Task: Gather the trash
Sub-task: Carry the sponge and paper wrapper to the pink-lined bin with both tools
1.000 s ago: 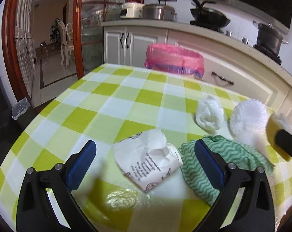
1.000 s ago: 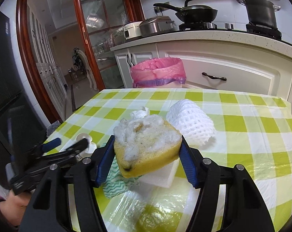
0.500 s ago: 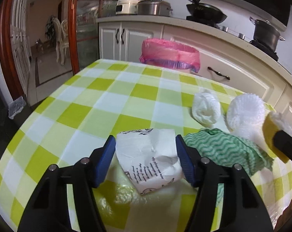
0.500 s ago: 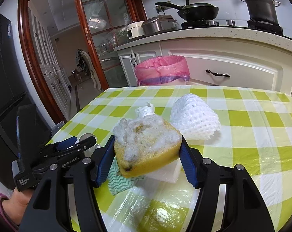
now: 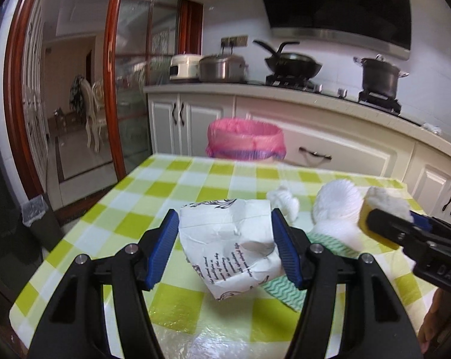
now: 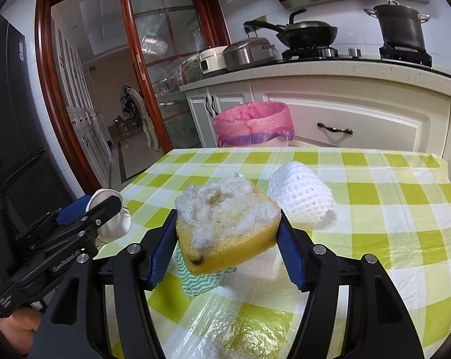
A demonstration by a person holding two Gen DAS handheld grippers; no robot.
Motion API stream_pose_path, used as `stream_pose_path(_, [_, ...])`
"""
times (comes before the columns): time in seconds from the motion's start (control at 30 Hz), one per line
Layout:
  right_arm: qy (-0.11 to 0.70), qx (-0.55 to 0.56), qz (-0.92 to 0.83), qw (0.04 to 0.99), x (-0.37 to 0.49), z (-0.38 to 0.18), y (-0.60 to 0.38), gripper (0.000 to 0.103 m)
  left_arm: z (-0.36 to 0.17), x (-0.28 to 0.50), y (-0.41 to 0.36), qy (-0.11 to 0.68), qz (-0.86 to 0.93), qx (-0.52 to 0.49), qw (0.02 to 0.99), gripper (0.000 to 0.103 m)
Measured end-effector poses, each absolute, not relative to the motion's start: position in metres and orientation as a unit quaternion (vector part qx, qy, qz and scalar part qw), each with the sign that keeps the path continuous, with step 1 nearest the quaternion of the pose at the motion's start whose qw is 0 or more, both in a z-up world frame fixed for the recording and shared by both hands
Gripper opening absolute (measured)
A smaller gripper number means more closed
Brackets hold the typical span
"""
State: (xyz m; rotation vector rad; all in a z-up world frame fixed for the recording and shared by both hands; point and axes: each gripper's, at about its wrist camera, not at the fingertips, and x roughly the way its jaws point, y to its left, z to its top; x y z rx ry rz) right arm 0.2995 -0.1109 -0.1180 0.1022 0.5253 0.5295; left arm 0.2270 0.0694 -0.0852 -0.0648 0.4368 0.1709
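Left gripper [image 5: 225, 246] clamped a paper wrapper [image 5: 231, 245]; right gripper [image 6: 228, 245] clamped a sponge [image 6: 225, 224]; both awaited carrying to the bin [image 6: 252, 125].

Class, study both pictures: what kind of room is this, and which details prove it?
Most likely a home kitchen. A wok and a dark pot stand on a gas stove, with white cabinets under the counter. A bin with a pink liner stands past a table with a green checked cloth.
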Motion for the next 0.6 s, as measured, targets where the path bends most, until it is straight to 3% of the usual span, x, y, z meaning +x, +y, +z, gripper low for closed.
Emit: stream_pose_path(0.6, [0.221, 0.049, 0.261, 0.938, 0.304, -0.083, -0.118, 0.061, -0.044, 0.219, 0.055, 0.153, 0.053, -0.008, 0.987, 0.061])
